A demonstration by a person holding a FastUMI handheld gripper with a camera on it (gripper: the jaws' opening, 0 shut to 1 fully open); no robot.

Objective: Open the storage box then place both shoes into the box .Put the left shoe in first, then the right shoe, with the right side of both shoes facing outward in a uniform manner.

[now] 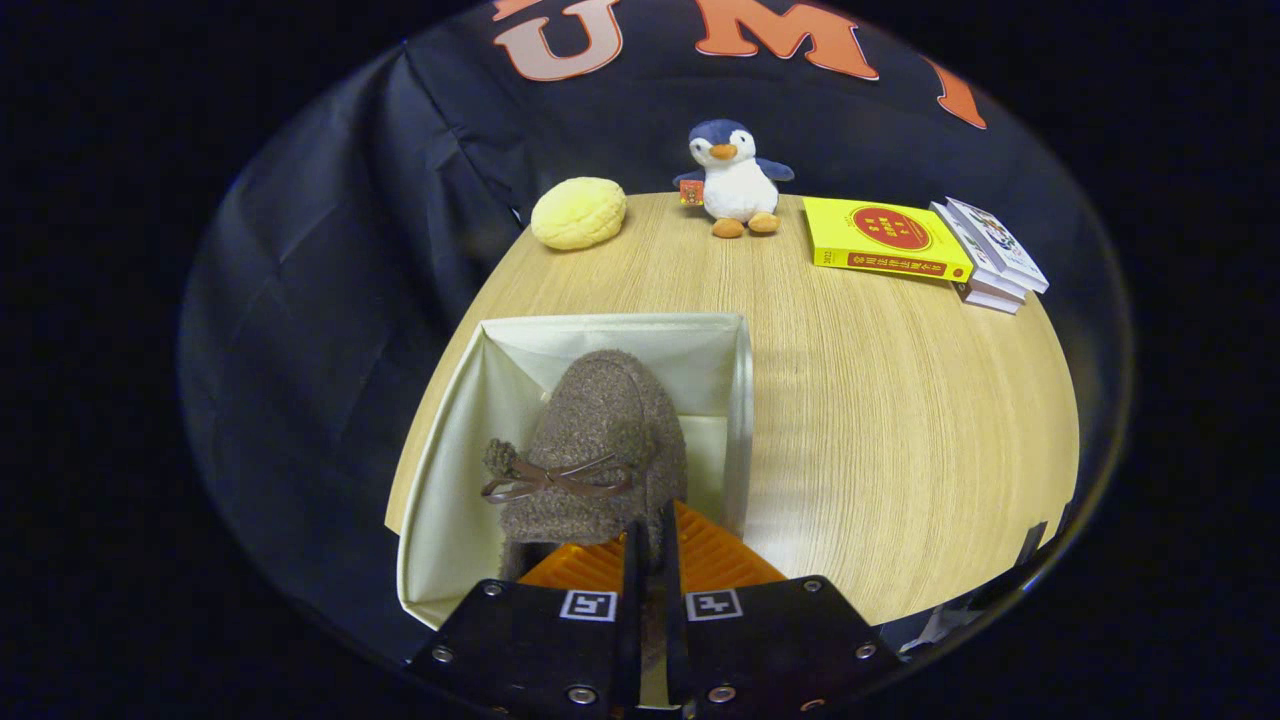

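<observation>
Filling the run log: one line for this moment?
tool: shut on brown shoe | shoe: over open storage box | box: on table

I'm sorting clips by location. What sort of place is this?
Probably a staged recording booth, not a lived-in room: a black cloth wall backs a round wooden table set with props, a plush penguin and books. The fingers grip a brown shoe over an open box.

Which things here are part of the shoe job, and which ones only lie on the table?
Part of the job:
- brown fuzzy shoe, gripped at its rear edge by the gripper, fingers closed on it, held over the box
- open white storage box

Only lying about, beyond the box:
- yellow bun-shaped toy
- plush penguin
- yellow book
- small stack of books
</observation>
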